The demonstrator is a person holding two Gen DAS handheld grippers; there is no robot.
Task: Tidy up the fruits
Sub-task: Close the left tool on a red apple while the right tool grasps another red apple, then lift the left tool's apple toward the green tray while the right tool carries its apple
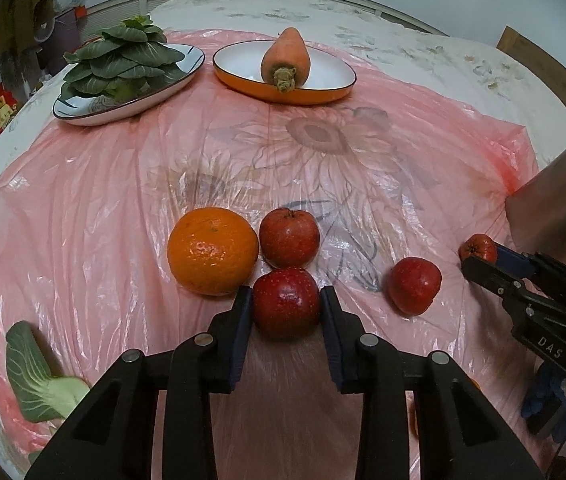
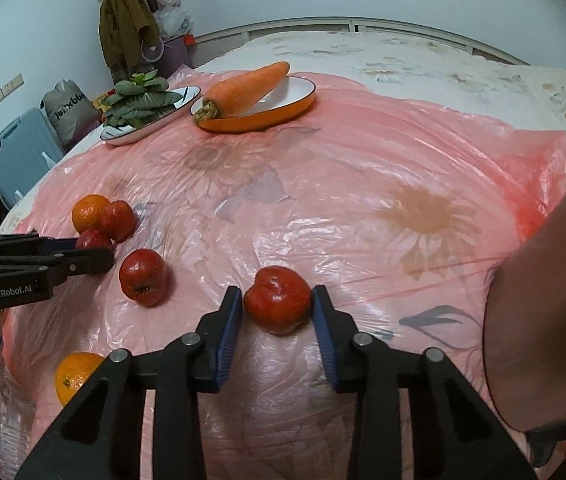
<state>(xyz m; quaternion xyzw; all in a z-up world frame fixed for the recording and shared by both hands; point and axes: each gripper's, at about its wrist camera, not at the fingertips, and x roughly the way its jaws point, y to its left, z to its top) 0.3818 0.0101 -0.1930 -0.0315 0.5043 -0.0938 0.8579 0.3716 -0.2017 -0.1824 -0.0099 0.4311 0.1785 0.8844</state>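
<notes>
Left hand-held gripper (image 1: 286,304) is clenching a dark red apple (image 1: 286,303) in the left wrist view, both blue pads pressing against its flanks while it is resting on the pink plastic sheet (image 1: 123,184) covering the bed. Just beyond that apple, a second apple (image 1: 289,237) is sitting against it, with an orange (image 1: 212,250) touching on the left. Off to the right, a loose apple (image 1: 414,285) is lying apart, and farther right the right hand-held gripper (image 1: 479,254) is reaching in around a small red fruit (image 1: 478,247). At the far edge, a carrot (image 1: 286,60) is lying in an orange dish (image 1: 323,88) beside a plate of greens (image 1: 123,68), and a stray green leaf (image 1: 39,376) is lying at lower left. In the right wrist view, the right hand-held gripper (image 2: 278,306) is framing that red fruit (image 2: 277,305); the right pad is touching it, whereas the left pad is standing a sliver off, so the grasp is not complete. To the left, the left hand-held gripper (image 2: 95,252) is holding its apple (image 2: 92,239) beside the orange (image 2: 89,212). Another orange (image 2: 73,376) is sitting at lower left.
</notes>
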